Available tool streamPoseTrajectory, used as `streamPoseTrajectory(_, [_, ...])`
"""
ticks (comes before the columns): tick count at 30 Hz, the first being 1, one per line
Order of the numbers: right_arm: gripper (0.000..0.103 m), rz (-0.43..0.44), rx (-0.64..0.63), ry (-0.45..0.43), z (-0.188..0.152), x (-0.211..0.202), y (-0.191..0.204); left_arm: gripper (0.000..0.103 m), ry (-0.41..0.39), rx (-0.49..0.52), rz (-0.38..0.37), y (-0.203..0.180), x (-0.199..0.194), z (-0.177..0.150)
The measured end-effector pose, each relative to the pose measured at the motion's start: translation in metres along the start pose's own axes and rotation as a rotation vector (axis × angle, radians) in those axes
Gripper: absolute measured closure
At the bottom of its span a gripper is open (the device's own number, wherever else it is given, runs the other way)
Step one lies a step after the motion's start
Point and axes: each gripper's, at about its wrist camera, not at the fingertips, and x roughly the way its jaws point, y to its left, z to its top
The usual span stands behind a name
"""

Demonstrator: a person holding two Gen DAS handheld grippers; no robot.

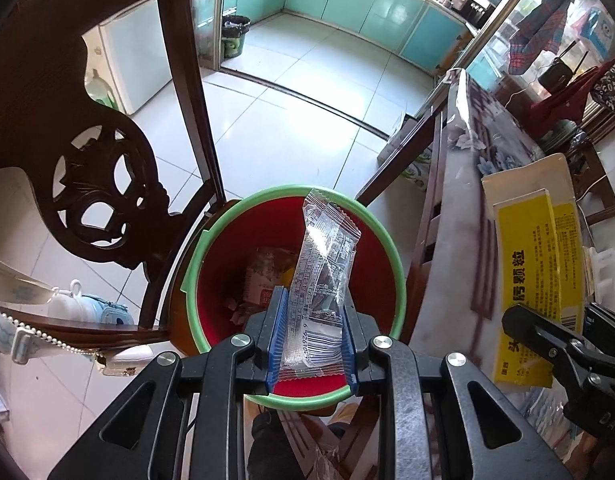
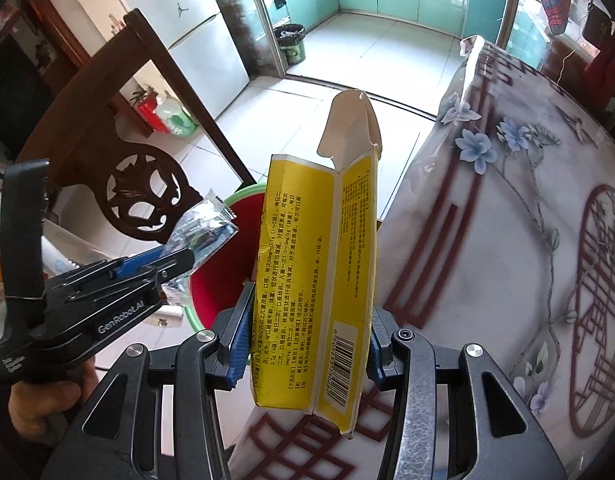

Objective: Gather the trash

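Observation:
My left gripper is shut on a clear plastic wrapper with a barcode and holds it upright above a red bin with a green rim. The bin holds some trash. My right gripper is shut on a flattened yellow carton with its white flap up, held over the table edge. The left gripper with the wrapper also shows in the right wrist view, above the bin. The carton and right gripper show at the right of the left wrist view.
A dark carved wooden chair stands left of the bin. A table with a floral cloth is at the right. A fridge and a dark waste bin stand farther back on the tiled floor.

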Motion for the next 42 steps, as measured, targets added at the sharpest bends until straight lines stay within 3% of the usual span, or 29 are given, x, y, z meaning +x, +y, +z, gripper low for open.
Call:
streamPoseTrajectory(21, [0.056, -0.002, -0.013, 0.073, 0.015, 0.029, 0.011, 0.081, 0.084, -0.014, 0.008, 0.012, 0.040, 0.021])
streamPoseTrajectory(24, [0.049, -0.010, 0.000, 0.066, 0.014, 0.027, 0.008, 0.069, 0.097, -0.026, 0.019, 0.014, 0.043, 0.020])
streamPoseTrajectory(26, [0.044, -0.018, 0.005, 0.056, 0.013, 0.024, 0.007, 0.048, 0.096, -0.034, 0.035, 0.015, 0.042, 0.018])
streamPoseTrajectory(27, [0.043, -0.020, 0.007, 0.051, 0.013, 0.022, 0.007, 0.045, 0.089, -0.036, 0.036, 0.015, 0.040, 0.018])
streamPoseTrajectory(35, [0.031, -0.054, 0.033, -0.008, -0.004, -0.006, -0.009, 0.043, 0.077, -0.032, 0.009, 0.000, 0.029, 0.006])
streamPoseTrajectory(42, [0.024, -0.069, 0.039, -0.070, -0.030, -0.044, -0.040, 0.043, -0.007, -0.027, 0.004, -0.043, -0.007, -0.017])
